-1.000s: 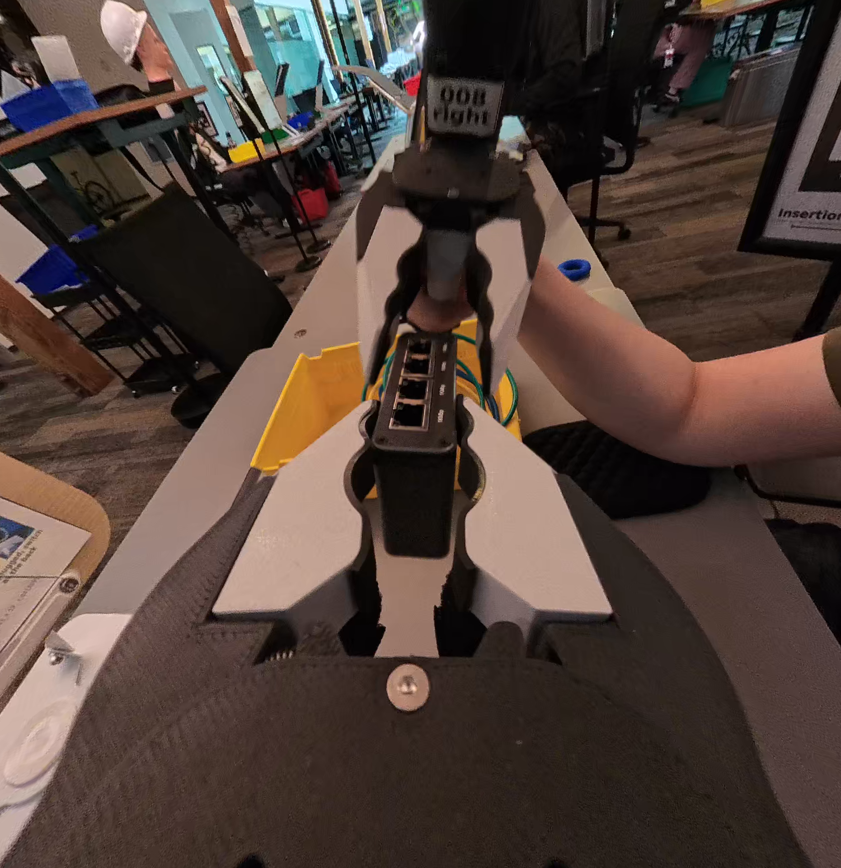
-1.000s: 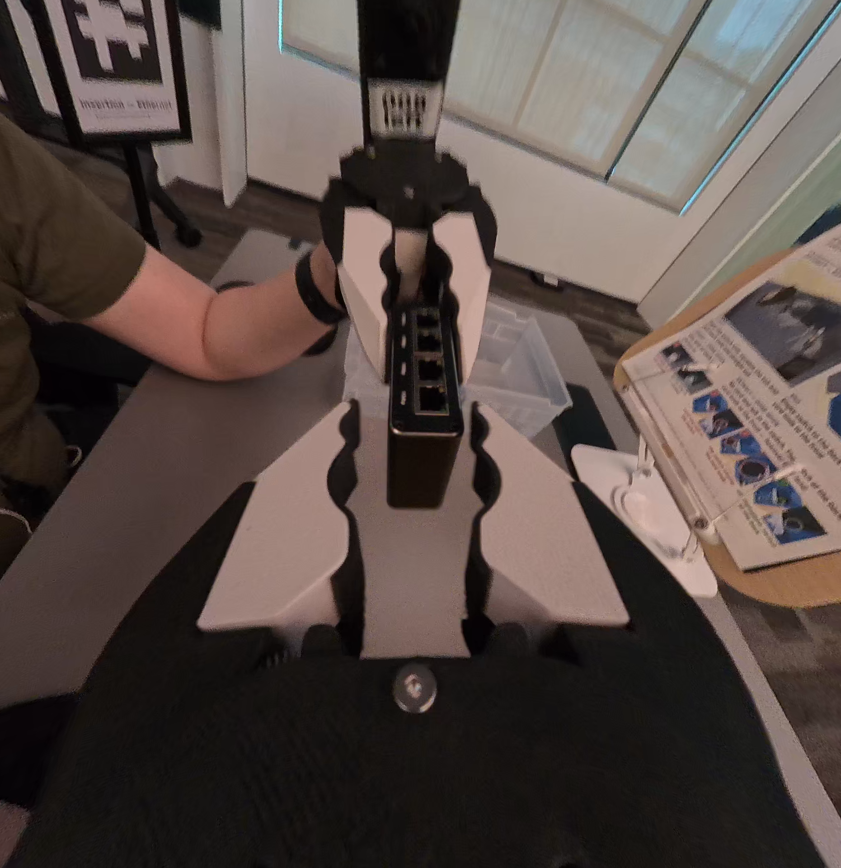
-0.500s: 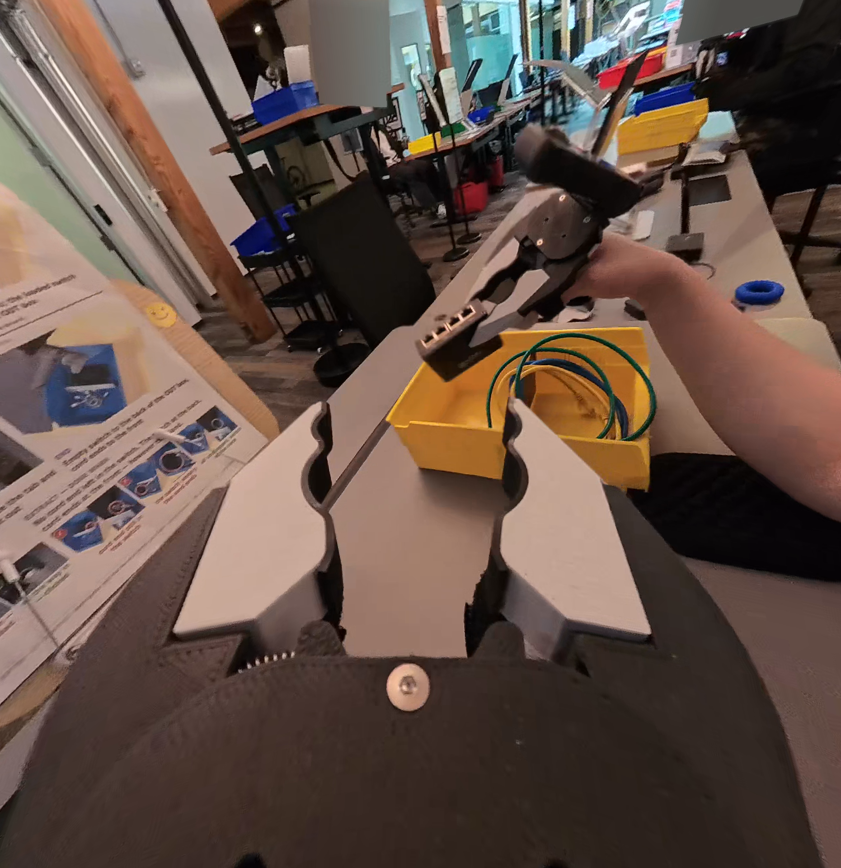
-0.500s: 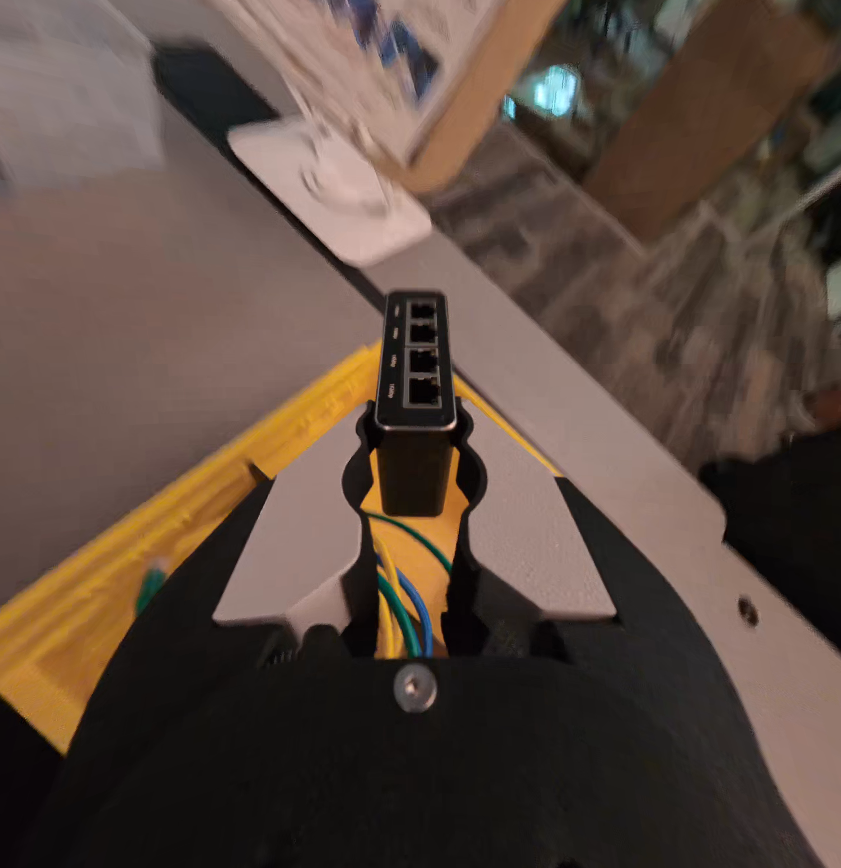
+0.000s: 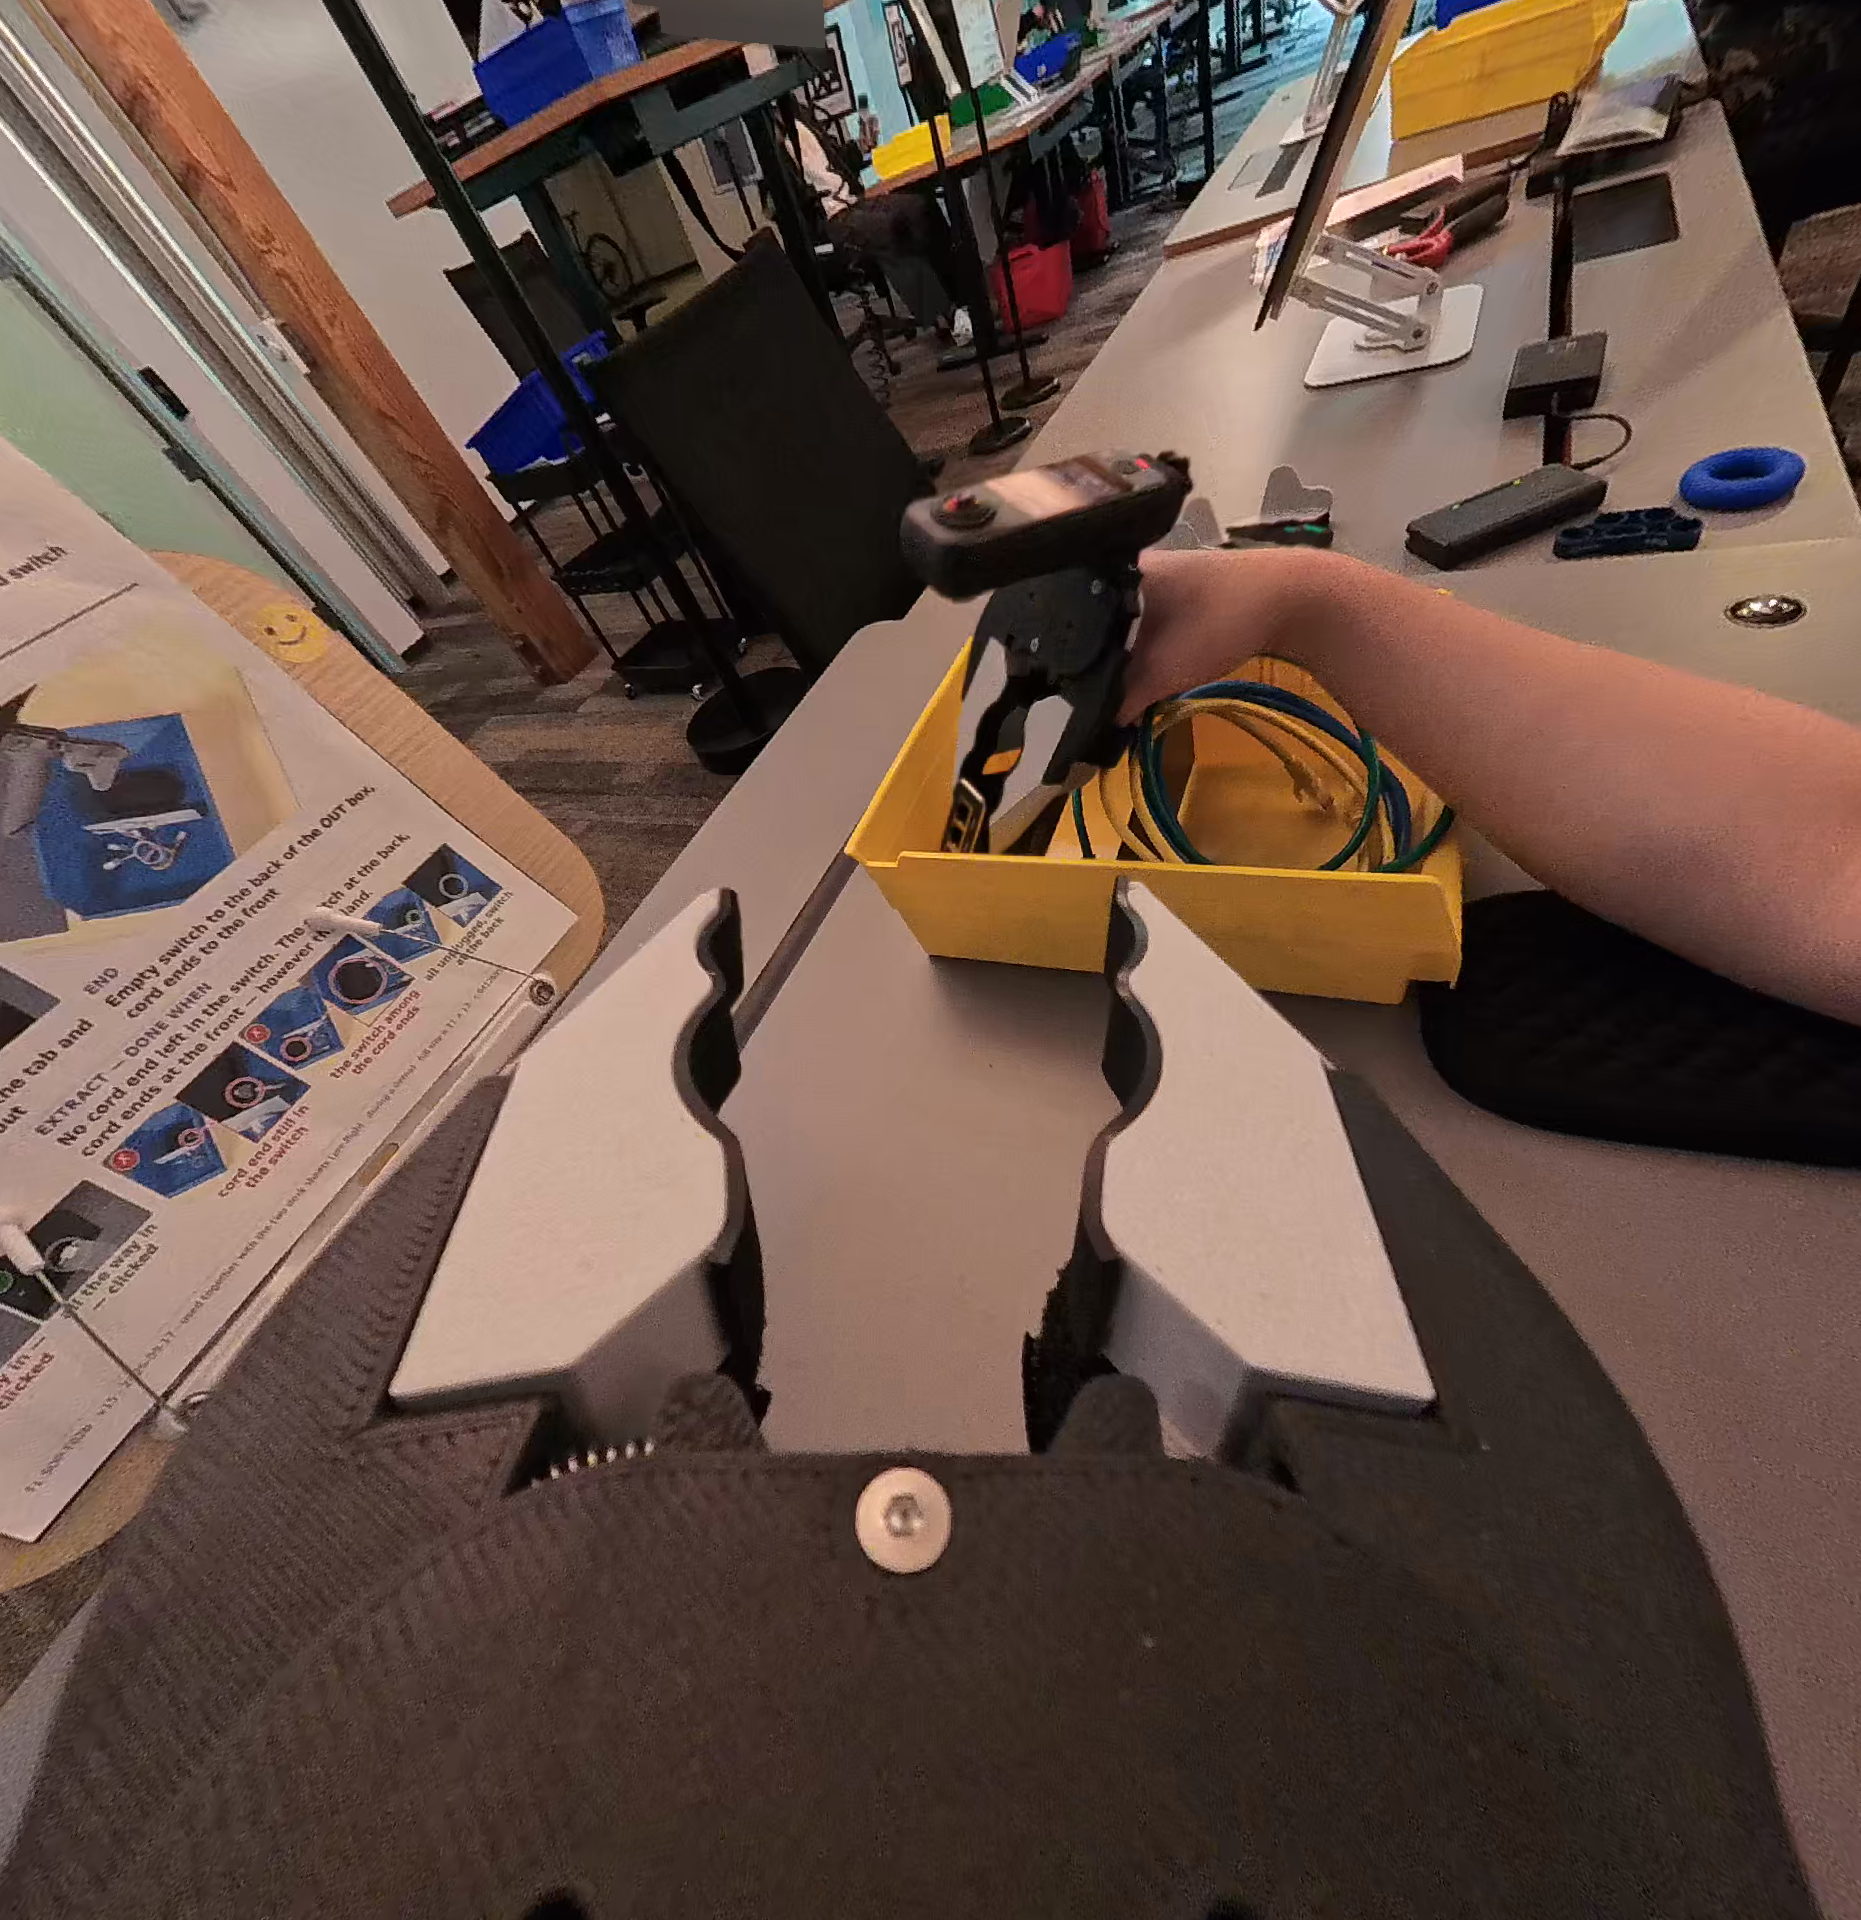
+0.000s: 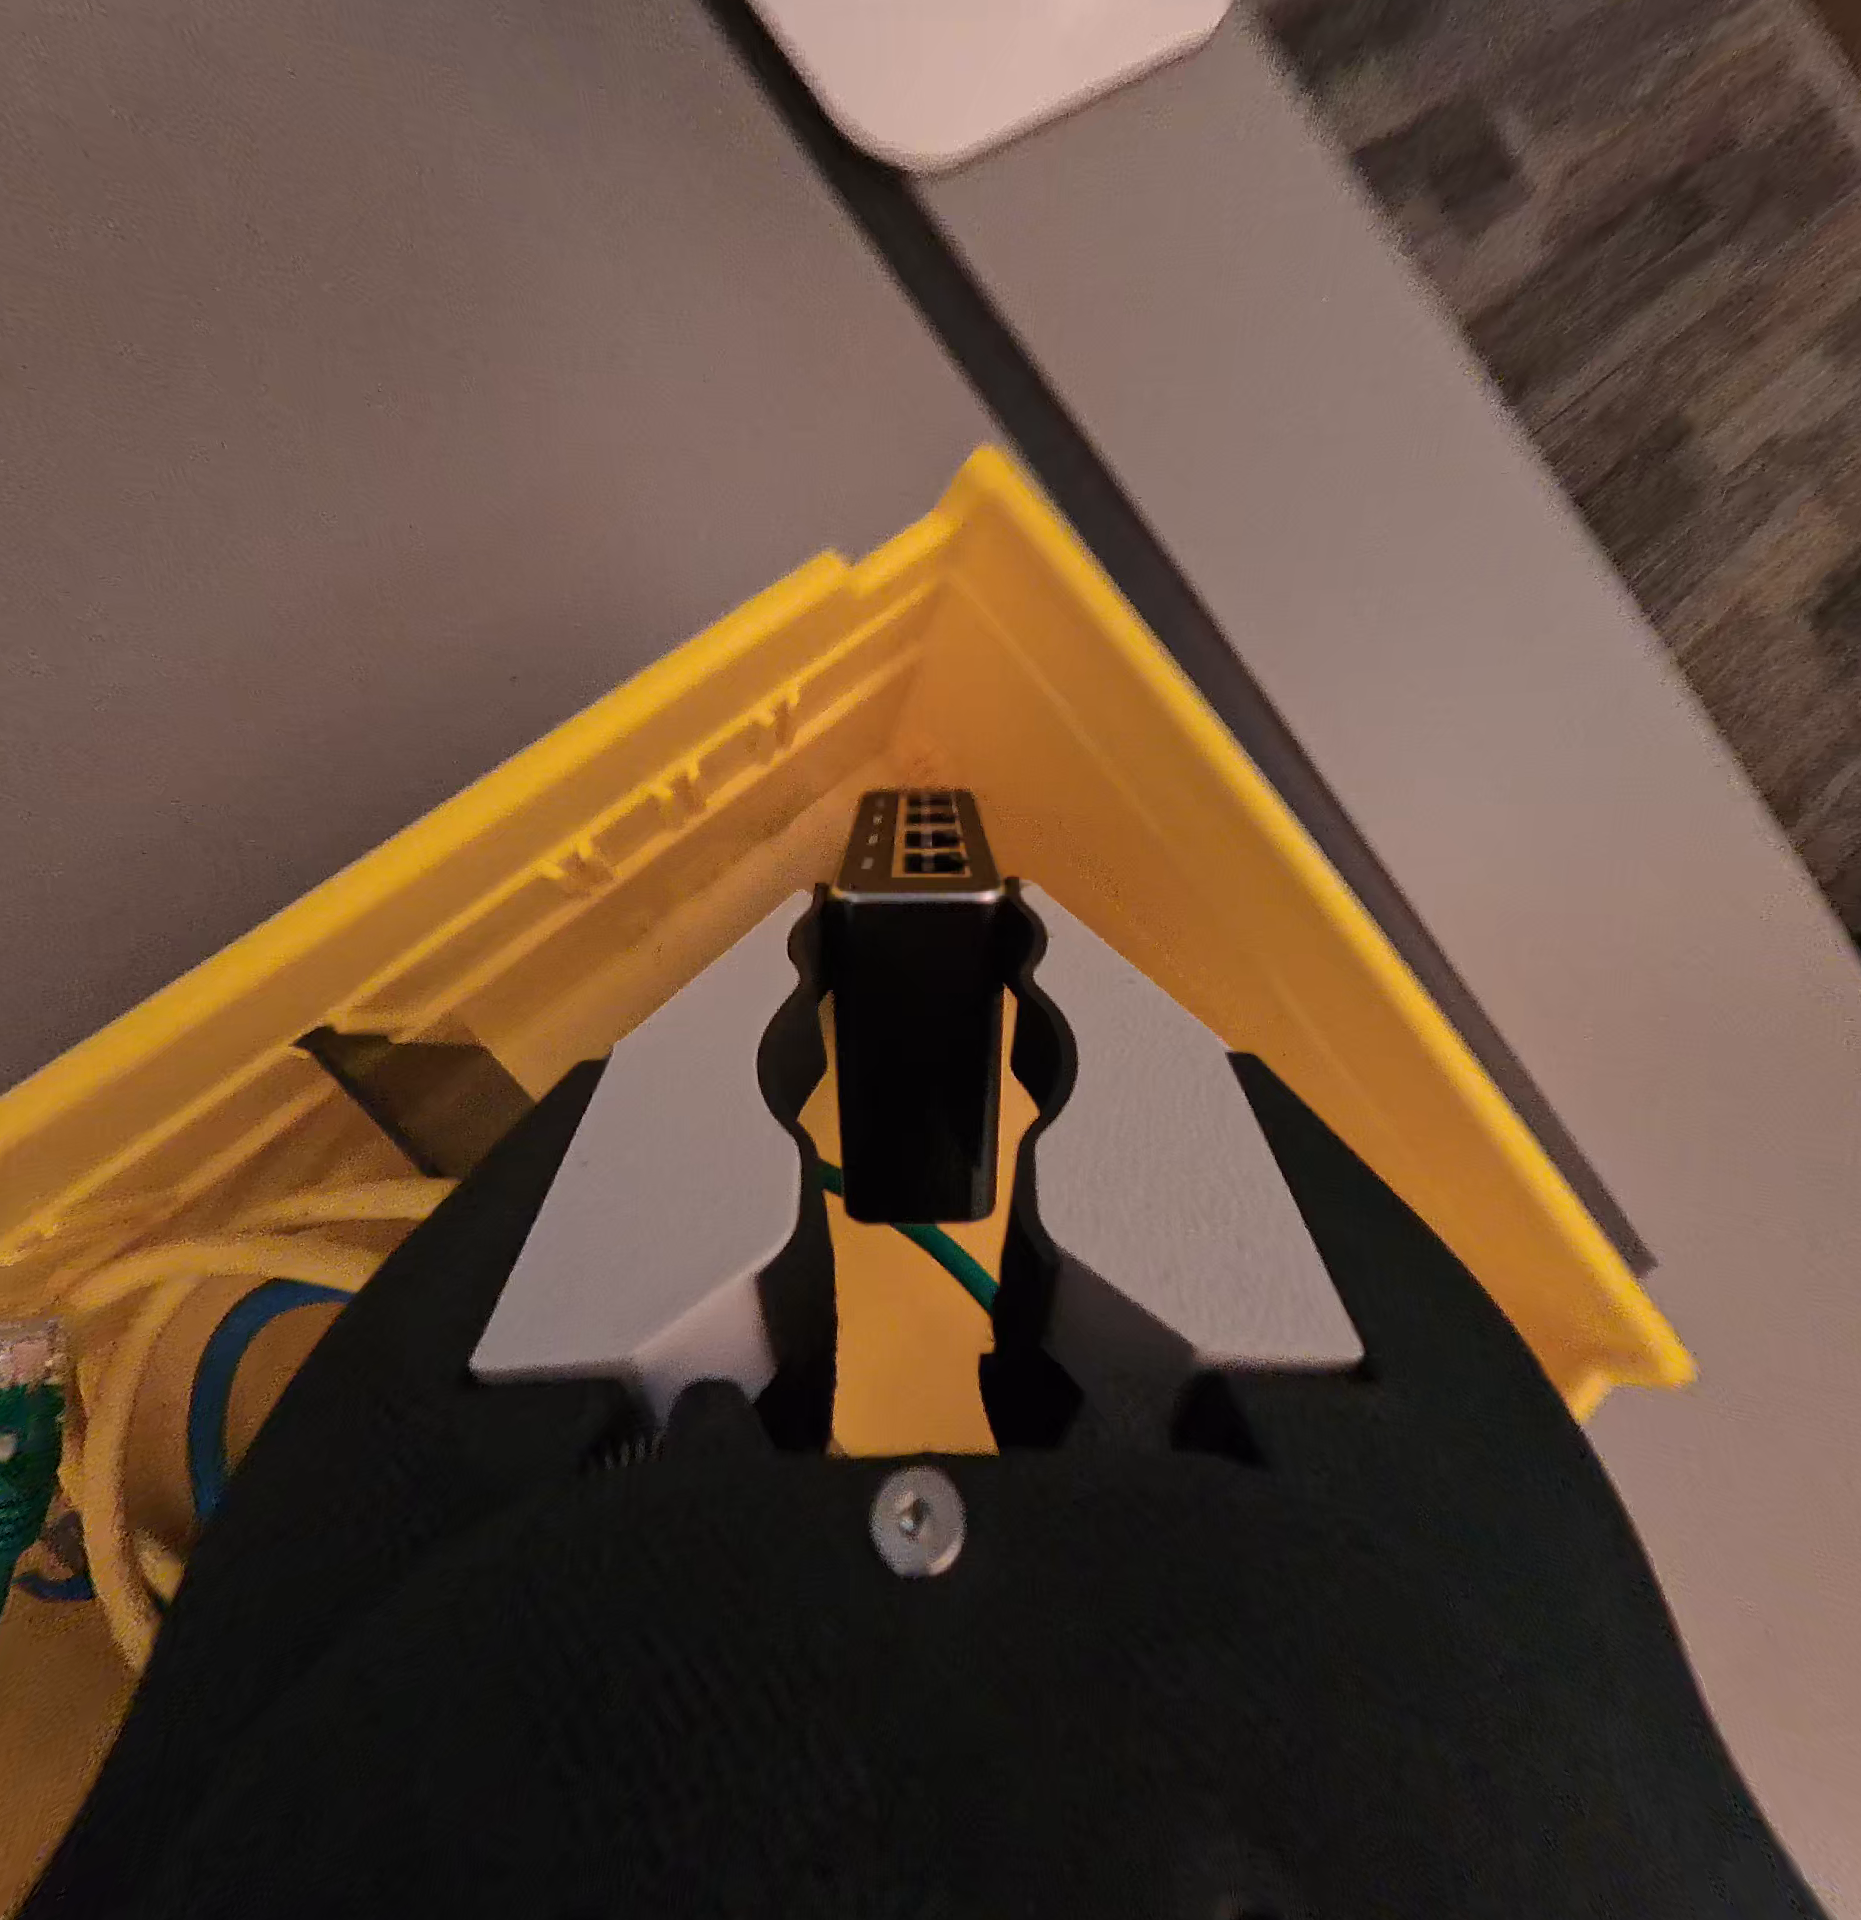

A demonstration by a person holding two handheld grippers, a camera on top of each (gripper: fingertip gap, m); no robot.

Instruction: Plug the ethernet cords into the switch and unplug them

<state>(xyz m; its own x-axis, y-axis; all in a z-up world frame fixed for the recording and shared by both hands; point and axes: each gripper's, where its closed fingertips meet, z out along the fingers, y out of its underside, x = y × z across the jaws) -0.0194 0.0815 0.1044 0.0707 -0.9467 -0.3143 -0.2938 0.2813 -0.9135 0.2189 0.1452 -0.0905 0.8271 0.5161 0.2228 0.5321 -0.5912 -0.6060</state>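
Right wrist view: right hand-held gripper [image 6: 913, 935] clamps one switch [image 6: 918, 1023]; left [image 5: 921, 1013] released.

A black switch [image 6: 921, 1049], yellow bin [image 5: 1165, 920], and green, blue and yellow cords [image 5: 1269, 790] on a grey table [image 5: 1591, 1351].

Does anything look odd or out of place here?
Nothing looks damaged or spilled. The right gripper holds the switch in a corner of the yellow bin; the cords lie coiled inside.
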